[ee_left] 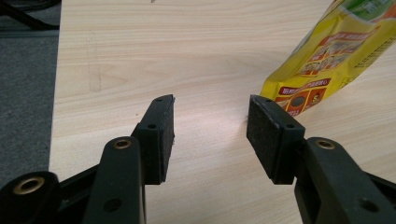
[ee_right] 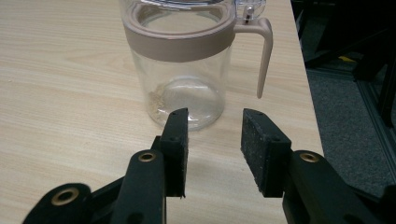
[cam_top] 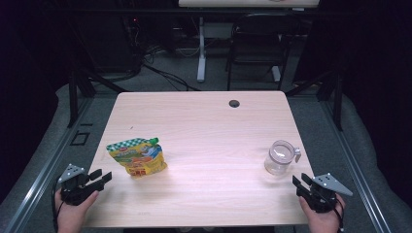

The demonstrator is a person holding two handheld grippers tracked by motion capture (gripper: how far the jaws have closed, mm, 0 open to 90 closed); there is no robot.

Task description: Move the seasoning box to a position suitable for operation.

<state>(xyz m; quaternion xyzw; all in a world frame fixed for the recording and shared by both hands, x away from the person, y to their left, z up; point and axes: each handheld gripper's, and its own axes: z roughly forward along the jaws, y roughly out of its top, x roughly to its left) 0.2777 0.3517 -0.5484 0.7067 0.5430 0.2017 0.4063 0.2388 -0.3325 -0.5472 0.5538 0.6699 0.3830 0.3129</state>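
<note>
On one pale wooden table (cam_top: 204, 131) we count one yellow spouted pouch (cam_top: 137, 156) and one clear glass jar with a beige collar (cam_top: 281, 157). Our left gripper (cam_top: 104, 178), jaws wide, sits near the pouch. Our right gripper (cam_top: 299, 183), also wide, faces the jar; its view reveals crumbs (ee_right: 156, 101) inside.

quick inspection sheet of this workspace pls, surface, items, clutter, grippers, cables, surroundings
surface: light wood table, bare between the items, round grommet hole near the far edge
job's things: yellow spouted pouch at left; clear lidded jar with beige band and handle at right, nearly empty
clutter: nothing seen
grippers: left gripper open, short of the pouch; right gripper open, short of the jar; both hold nothing
cables: floor cables beyond the table
surroundings: dark room, black chair, desk leg
</note>
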